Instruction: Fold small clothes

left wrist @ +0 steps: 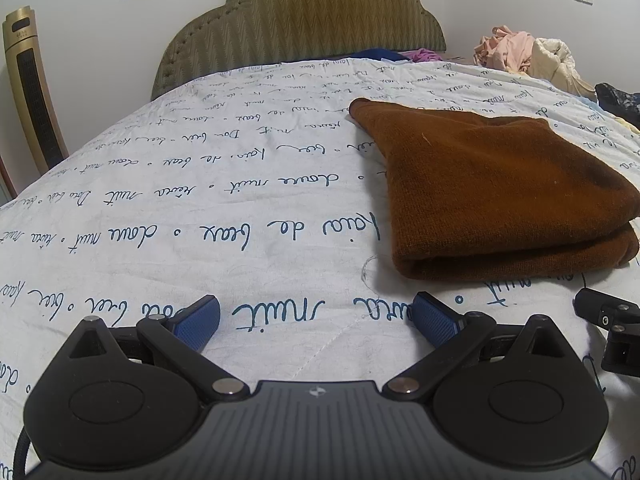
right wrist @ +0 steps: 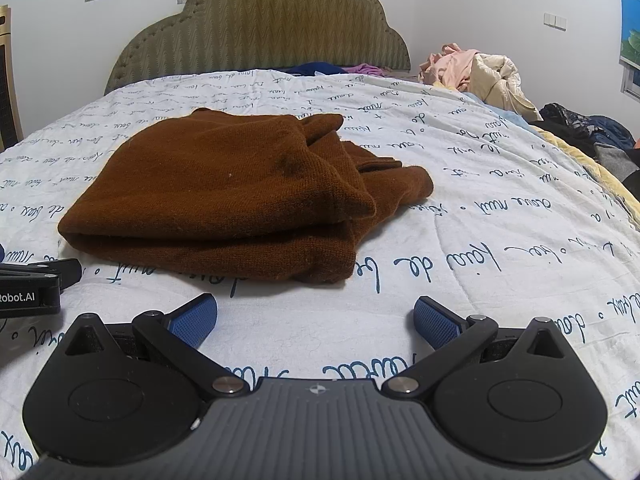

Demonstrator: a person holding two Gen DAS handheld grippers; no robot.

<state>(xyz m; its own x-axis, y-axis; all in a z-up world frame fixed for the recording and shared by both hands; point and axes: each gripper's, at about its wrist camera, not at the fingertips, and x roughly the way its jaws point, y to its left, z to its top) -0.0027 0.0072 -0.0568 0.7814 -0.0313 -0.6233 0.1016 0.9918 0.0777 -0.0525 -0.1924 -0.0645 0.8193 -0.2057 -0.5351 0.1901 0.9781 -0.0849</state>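
A brown knitted garment (left wrist: 492, 188) lies folded in layers on the white quilt with blue script (left wrist: 240, 208). In the right wrist view the garment (right wrist: 224, 188) sits ahead and left, with a rumpled part sticking out on its right side. My left gripper (left wrist: 316, 320) is open and empty, low over the quilt, in front and left of the garment. My right gripper (right wrist: 316, 320) is open and empty, just in front of the garment's near fold. Each gripper shows at the edge of the other's view, the right one (left wrist: 608, 320) and the left one (right wrist: 36, 280).
A padded olive headboard (left wrist: 300, 24) stands at the far end. A heap of pink and cream clothes (right wrist: 476, 72) lies at the far right of the bed, with dark clothes (right wrist: 592, 132) along the right edge. A gold tower appliance (left wrist: 32, 92) stands at the left.
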